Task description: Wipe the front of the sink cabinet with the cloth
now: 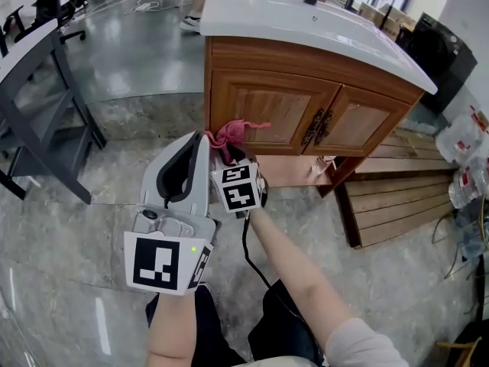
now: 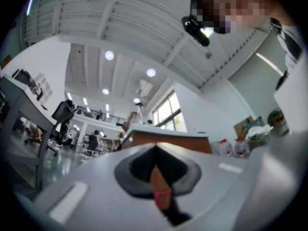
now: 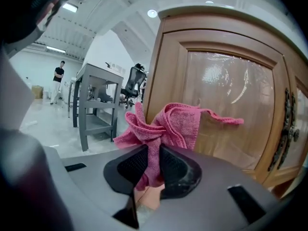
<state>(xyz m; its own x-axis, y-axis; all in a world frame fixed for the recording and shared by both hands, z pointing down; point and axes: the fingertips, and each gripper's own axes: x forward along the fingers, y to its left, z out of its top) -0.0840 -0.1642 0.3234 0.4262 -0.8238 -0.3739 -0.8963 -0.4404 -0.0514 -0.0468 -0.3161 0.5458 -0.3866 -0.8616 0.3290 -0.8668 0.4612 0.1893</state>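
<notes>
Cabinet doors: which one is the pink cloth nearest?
The door at the head view's left: the pink cloth sits before it, clear of the other door.

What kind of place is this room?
Probably an open office or lab hall: the sink cabinet stands free on a polished floor, near a grey desk and an office chair.
</notes>
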